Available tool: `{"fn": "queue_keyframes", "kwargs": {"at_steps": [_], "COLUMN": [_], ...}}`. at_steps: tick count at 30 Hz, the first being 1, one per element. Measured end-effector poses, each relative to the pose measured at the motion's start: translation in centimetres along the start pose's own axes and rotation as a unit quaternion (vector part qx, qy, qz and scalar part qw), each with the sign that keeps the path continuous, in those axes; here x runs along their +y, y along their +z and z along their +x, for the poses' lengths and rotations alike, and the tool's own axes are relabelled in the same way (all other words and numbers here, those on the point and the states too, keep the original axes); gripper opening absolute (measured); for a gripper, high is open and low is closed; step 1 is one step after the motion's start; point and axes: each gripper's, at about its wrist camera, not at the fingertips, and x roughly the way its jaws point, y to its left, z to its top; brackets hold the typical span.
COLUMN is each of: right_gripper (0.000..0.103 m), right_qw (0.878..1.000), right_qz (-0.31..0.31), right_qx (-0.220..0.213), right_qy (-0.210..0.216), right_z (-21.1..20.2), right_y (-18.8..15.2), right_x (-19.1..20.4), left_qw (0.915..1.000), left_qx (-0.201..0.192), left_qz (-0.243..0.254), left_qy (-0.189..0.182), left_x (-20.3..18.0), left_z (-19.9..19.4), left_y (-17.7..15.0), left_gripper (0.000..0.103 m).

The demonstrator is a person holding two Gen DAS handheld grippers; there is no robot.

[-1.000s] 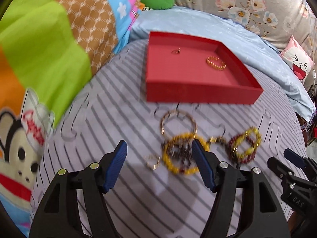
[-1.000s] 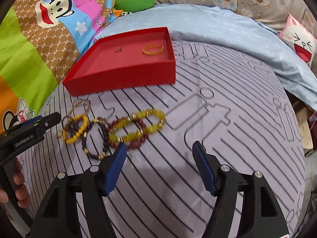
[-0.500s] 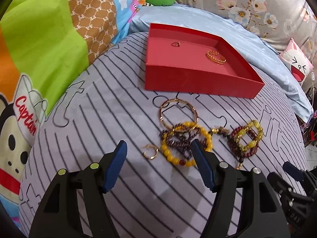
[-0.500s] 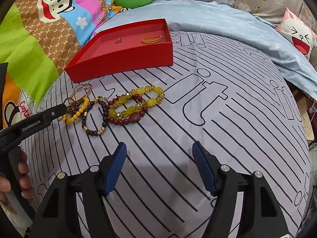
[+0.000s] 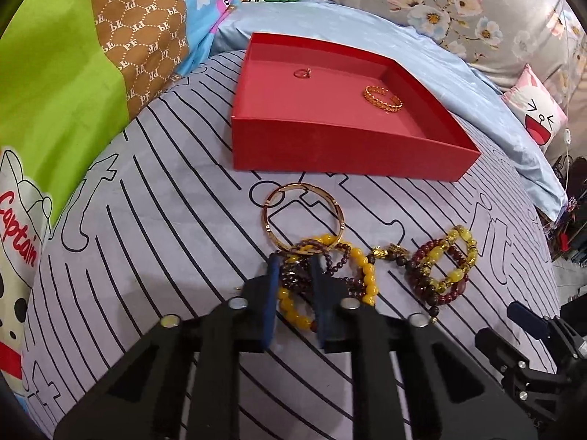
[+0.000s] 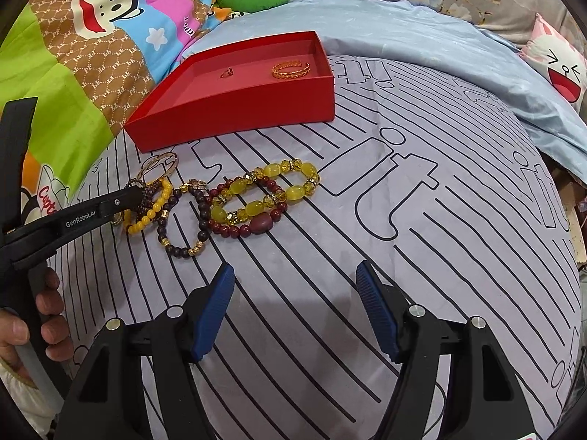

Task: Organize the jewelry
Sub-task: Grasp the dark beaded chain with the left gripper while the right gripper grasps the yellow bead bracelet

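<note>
A tangle of bracelets — a yellow bead bracelet [image 5: 363, 275] wound with a dark garnet-coloured strand [image 5: 293, 275] — is gripped between the blue pads [image 5: 270, 293] of the left gripper [image 5: 293, 286], whose jaws are drawn narrow onto the beads. In the right wrist view the same gripper [image 6: 124, 201] is seen reaching in low from the left, nearly level with the bedsheet, its black finger printed "GenRobot.AI"; the person's left hand [image 6: 33, 326] is wrapped round its handle at the lower left edge.

Just ahead of the left gripper's tips a gold bangle [image 5: 302, 220] lies flat, its near rim overlapping the gripped beads. To the right of that gripper lies a dark brown bead bracelet [image 6: 183, 220], and further right a yellow and red bead bracelet [image 6: 264, 198], its long axis running left to right across the right wrist view.

The right gripper [image 6: 295, 308] is held above the bare striped sheet [image 6: 440, 256], tilted forward and down, jaws spread wide and holding nothing; the bracelets lie ahead of it and to its left.

Well beyond both grippers the red tray [image 5: 348, 154] rests on the sheet, containing a small ring [image 5: 302, 72] and a gold chain-pattern cuff [image 5: 382, 98], apart from each other. On the cartoon quilt [image 5: 55, 91] to the left, "Captain" and repeated "PF" can be read.
</note>
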Motion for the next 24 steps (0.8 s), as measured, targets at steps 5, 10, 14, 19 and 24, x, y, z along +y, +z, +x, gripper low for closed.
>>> {"fn": "queue_keyframes", "kwargs": {"at_steps": [5,10,14,19,24], "right_gripper": [0.067,0.067,0.067,0.067,0.067], "right_qw": [1.000,1.000,1.000,1.000,1.000], "right_qz": [-0.001,-0.003,-0.003,-0.009,-0.015], "right_qx": [-0.001,-0.004,-0.005,-0.007,-0.006], "right_qy": [0.002,0.003,0.007,0.013,0.020], "right_z": [-0.1,-0.4,-0.7,-1.1,-1.2], "right_y": [-0.1,-0.2,-0.3,-0.5,-0.7], "right_x": [0.1,0.4,0.5,1.2,1.9], "left_qw": [0.9997,0.9991,0.9980,0.9965,0.9955], "left_qx": [-0.007,-0.016,-0.030,-0.049,-0.062], "left_qz": [-0.007,-0.006,0.002,0.005,-0.006], "left_qy": [-0.020,-0.038,-0.055,-0.068,-0.071], "left_x": [0.0,-0.6,-1.3,-1.6,-0.7], "left_z": [-1.1,-3.0,-4.8,-7.1,-9.0], "left_y": [0.0,-0.2,-0.6,-0.4,-0.5], "left_gripper": [0.008,0.008,0.008,0.008,0.008]}}
